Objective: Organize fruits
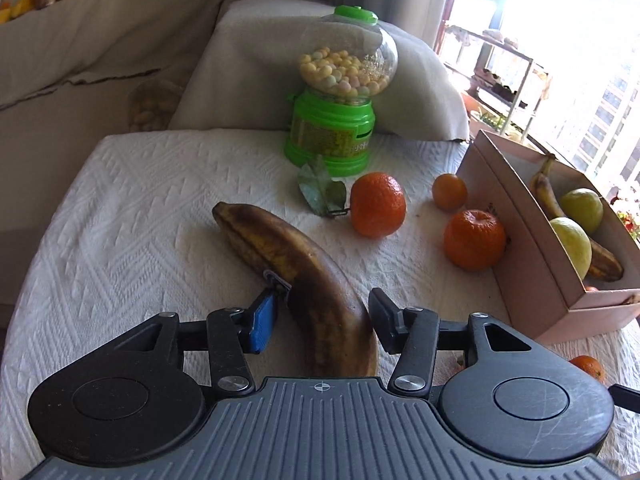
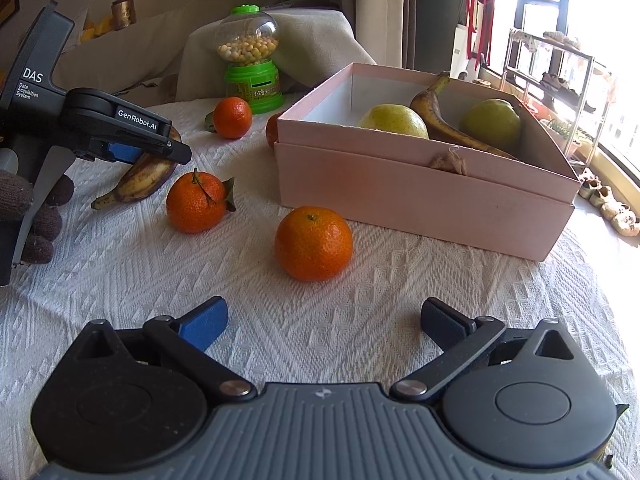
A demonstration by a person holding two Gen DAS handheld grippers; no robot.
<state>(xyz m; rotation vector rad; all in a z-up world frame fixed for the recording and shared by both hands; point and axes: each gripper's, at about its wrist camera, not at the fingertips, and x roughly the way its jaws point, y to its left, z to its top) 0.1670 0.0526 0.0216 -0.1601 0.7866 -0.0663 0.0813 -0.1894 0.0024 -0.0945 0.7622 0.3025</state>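
Right wrist: tangerine (image 2: 313,243) before pink box (image 2: 420,196).

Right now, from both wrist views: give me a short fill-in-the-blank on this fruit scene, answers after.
1. The left gripper straddles a browned ____ on the white cloth.
2. The pink box holds two green fruits and one ____.
3. The right gripper has jaws that stand ____, holding nothing.
4. The candy dispenser has a ____ base.

Answers: banana; banana; open; green
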